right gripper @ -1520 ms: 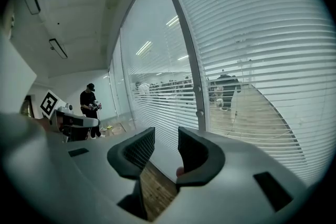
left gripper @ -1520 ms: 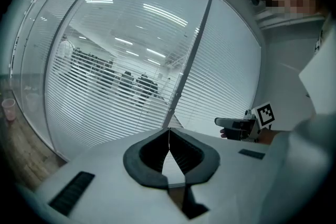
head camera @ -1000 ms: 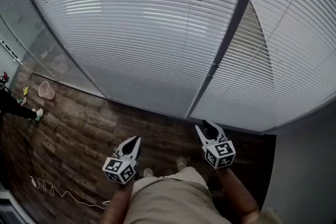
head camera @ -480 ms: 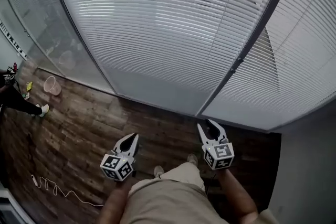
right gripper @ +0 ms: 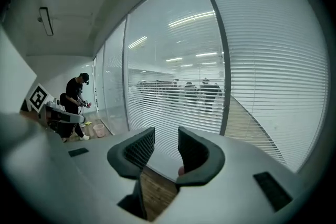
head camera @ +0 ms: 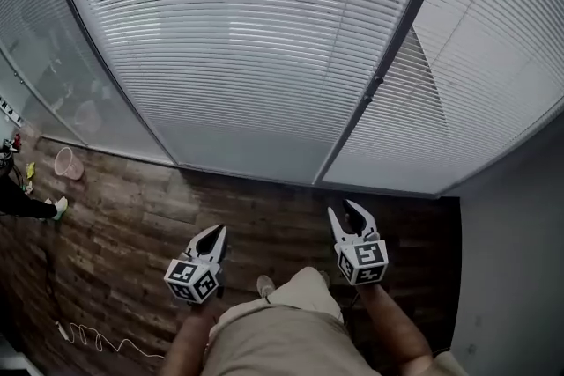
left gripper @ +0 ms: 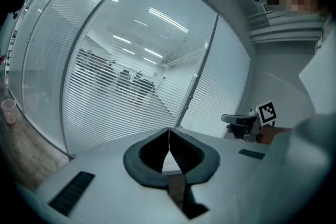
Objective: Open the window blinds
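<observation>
Here, the blinds [head camera: 264,40] lie at 12 o'clock, long axis 9-to-3, nearer the narrowly parted, empty right gripper [head camera: 344,209] than the closed left gripper [head camera: 217,232].

Two grippers show: the left gripper [head camera: 216,233] and the right gripper [head camera: 344,209]. Each carries one marker cube, two in all: the left cube [head camera: 192,280] and the right cube [head camera: 362,261]. There are three window panes. Two are plainly slatted, the centre blind [head camera: 247,57] and the right blind [head camera: 493,84], and one is a paler left pane [head camera: 44,75]. Two posts split them, a dark post [head camera: 381,82] and a grey post [head camera: 97,57]. On the floor [head camera: 132,224] lie one pink bucket [head camera: 64,161] and one white cable [head camera: 106,339]. One other person [head camera: 22,202] stands far left. One shoe [head camera: 264,284] shows plainly. Figures behind the slats are too faint to count.
</observation>
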